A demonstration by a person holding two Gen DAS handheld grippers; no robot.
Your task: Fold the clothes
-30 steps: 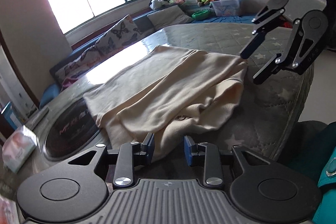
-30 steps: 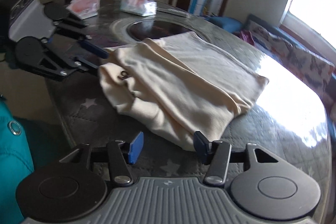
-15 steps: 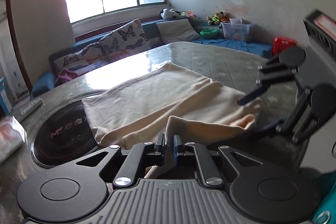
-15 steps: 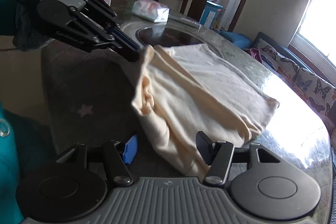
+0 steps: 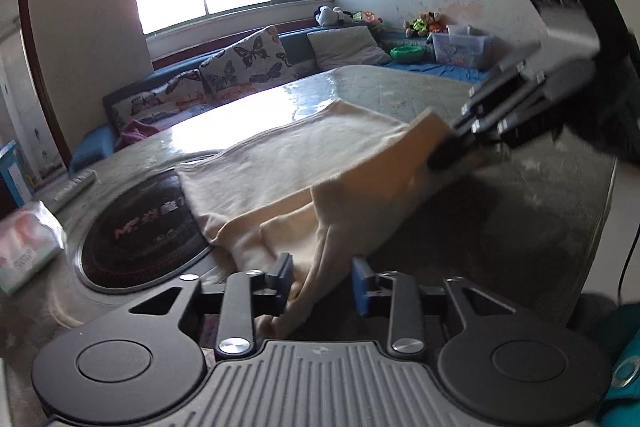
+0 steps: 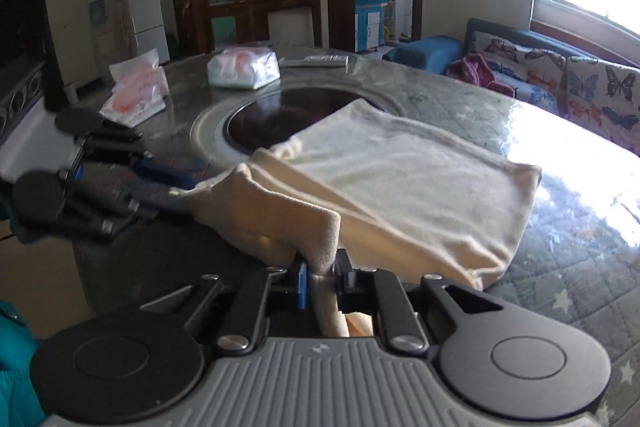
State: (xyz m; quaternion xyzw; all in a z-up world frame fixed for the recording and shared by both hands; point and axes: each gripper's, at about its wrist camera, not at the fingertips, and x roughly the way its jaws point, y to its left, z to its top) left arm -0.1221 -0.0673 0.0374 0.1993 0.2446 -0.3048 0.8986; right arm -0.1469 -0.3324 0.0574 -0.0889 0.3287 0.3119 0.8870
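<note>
A cream garment (image 5: 304, 163) lies partly folded on the round table, also in the right wrist view (image 6: 400, 179). My left gripper (image 5: 322, 277) stands open with a hanging fold of the cream cloth between its fingers; it also shows in the right wrist view (image 6: 160, 187), at the garment's near left end. My right gripper (image 6: 322, 277) is shut on the garment's near edge and lifts it; it shows blurred in the left wrist view (image 5: 452, 151), clamped on the raised corner.
A dark round hob inset (image 5: 144, 231) sits in the table under the garment's far end. Two tissue packs (image 6: 244, 67) (image 6: 138, 93) and a remote (image 6: 316, 61) lie beyond it. A butterfly-cushioned sofa (image 5: 240, 67) runs under the window. The table edge (image 5: 600, 211) drops off on the right.
My right gripper has closed on the garment's near edge and lifted it. My left gripper, shut on the cloth half a second ago, has opened; the cloth still hangs between its fingers.
</note>
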